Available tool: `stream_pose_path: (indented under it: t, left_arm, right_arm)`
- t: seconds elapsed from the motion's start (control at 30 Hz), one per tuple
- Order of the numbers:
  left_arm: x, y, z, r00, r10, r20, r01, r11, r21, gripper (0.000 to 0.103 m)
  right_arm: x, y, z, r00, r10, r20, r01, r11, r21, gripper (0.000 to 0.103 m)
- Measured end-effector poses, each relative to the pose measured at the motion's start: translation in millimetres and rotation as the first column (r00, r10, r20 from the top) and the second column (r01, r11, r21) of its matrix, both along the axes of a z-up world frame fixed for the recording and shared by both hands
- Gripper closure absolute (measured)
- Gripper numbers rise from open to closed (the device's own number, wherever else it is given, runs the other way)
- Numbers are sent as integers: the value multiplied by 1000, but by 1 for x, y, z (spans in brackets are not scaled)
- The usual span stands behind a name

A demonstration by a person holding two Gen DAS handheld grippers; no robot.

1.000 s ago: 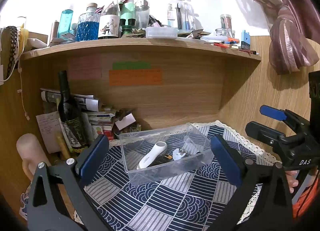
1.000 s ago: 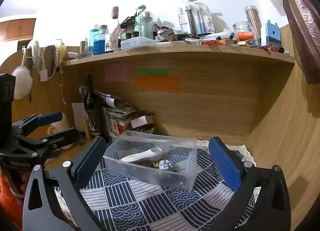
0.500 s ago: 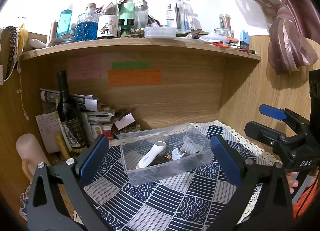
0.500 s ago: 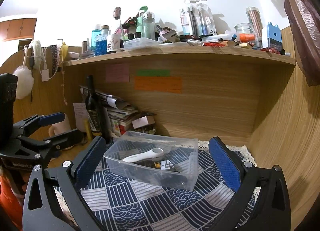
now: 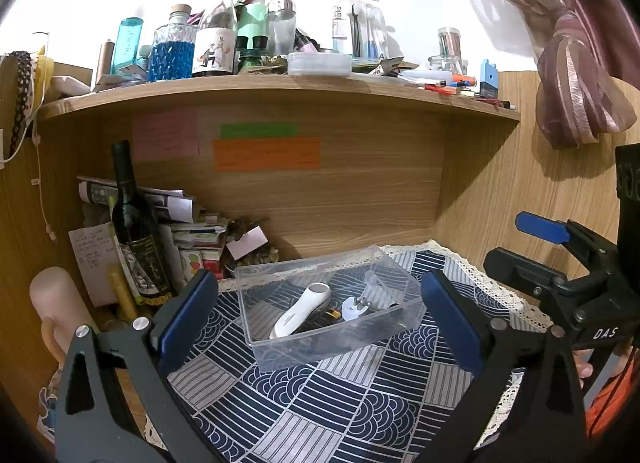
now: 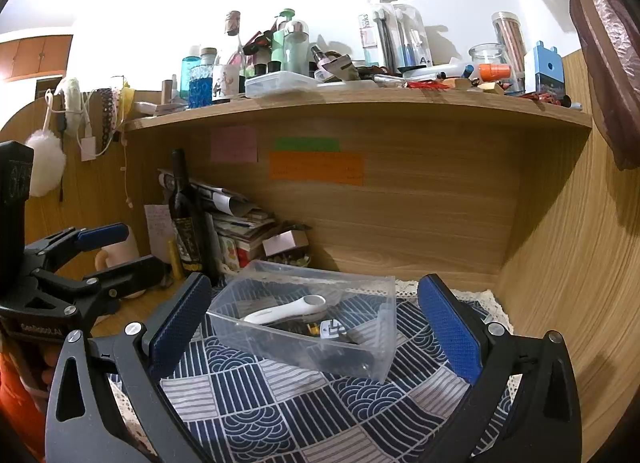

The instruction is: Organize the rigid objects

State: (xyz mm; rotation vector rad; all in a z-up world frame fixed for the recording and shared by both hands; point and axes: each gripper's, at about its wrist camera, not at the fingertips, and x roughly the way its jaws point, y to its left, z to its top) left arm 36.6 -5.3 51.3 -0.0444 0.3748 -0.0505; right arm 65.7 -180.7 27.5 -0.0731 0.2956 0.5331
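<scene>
A clear plastic box [image 5: 412,309] stands on the blue patterned cloth [image 5: 320,403] under the wooden shelf; it also shows in the right wrist view [image 6: 384,359]. In it lie a white handheld device [image 5: 302,313] [image 6: 286,310], a white plug [image 5: 356,307] [image 6: 332,330] and some dark items. My left gripper [image 5: 316,319] is open and empty, held back from the box. My right gripper [image 6: 314,327] is open and empty too, on the box's right side. Each gripper shows in the other's view, the right one [image 5: 540,247] and the left one [image 6: 116,251].
A dark wine bottle [image 5: 134,223] and a stack of papers and boxes [image 5: 192,235] stand at the back left. The shelf [image 5: 280,87] above is crowded with bottles and jars. A pink curtain [image 5: 572,75] hangs at the right, by the wooden side wall [image 6: 580,263].
Both grippers have barely shifted; the views moved slightly. The box and its contents stay put.
</scene>
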Motion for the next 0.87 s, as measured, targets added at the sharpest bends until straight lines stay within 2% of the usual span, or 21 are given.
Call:
stream_pose_path:
  t: [0.87]
  left_arm:
    - [-2,-4,1,999,-31,13,31,999,-18,0]
  right_arm:
    - [1,2,-1,1000,11,1,-11,1000,-3,0]
